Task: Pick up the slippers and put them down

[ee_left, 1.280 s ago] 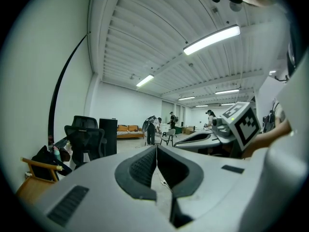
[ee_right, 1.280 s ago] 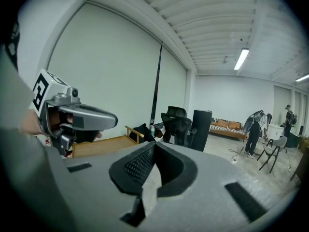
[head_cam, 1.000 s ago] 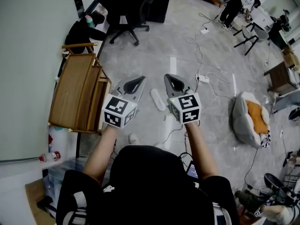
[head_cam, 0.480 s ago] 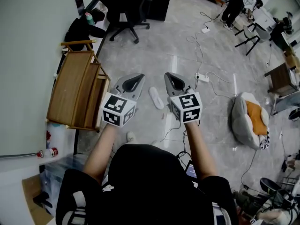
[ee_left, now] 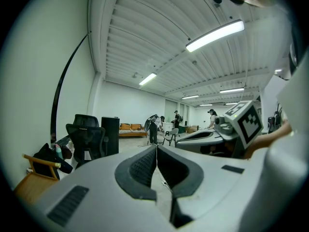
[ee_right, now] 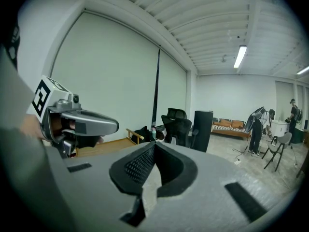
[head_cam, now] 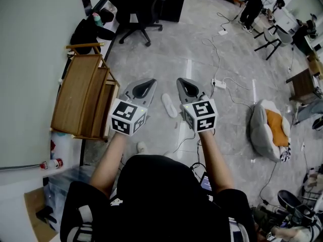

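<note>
Both grippers are held out side by side in front of the person, nearly level. The left gripper (head_cam: 153, 81) is clenched on nothing: in its own view the dark pads (ee_left: 142, 168) meet at their tips with only air behind them. The right gripper (head_cam: 178, 80) is closed and empty too, its pads (ee_right: 137, 166) pressed together at the front. One white slipper (head_cam: 169, 106) lies on the grey floor (head_cam: 166, 49) well below them. It shows in the gap between the two grippers and neither touches it. A smaller white shape (head_cam: 143, 147) sits beneath the left gripper, beside the left forearm. Whether it is the other slipper cannot be told. A wooden rack (head_cam: 83, 100) stands just to the outer side of the left gripper, against the wall. Ahead of the left gripper, farther off, is a black office chair (head_cam: 133, 6). A white power strip (head_cam: 219, 84) with trailing cables lies on the floor just beyond the right gripper. Well out to that gripper's outer side rests a grey cushion (head_cam: 258, 127) with an orange lining.
</note>
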{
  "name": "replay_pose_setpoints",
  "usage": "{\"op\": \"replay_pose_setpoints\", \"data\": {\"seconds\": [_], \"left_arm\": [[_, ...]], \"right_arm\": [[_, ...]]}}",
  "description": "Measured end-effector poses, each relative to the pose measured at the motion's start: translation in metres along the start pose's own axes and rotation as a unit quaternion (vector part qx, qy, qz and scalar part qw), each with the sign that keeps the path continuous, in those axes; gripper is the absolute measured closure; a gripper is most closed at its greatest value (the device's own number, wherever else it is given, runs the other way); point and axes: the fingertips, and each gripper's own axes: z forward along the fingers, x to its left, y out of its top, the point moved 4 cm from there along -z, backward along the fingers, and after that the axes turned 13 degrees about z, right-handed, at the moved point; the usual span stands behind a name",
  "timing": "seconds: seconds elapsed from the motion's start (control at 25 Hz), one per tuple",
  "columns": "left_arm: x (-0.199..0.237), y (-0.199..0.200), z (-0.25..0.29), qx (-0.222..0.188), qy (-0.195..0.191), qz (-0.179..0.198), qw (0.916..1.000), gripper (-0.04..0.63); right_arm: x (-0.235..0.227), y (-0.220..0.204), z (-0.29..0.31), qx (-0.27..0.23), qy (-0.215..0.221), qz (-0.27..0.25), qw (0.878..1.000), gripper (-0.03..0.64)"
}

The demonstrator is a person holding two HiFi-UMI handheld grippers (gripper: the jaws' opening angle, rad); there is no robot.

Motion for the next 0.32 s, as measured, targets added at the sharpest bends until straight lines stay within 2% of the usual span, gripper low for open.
{"op": "replay_pose_setpoints", "data": {"seconds": [0.32], "left_arm": [[0.0082, -0.0013, -0.0008, 0.001, 0.004, -0.002, 1.0, 0.589]], "right_arm": [[0.0011, 0.0019, 0.0057, 0.002, 0.003, -0.004, 1.0, 0.618]]}}
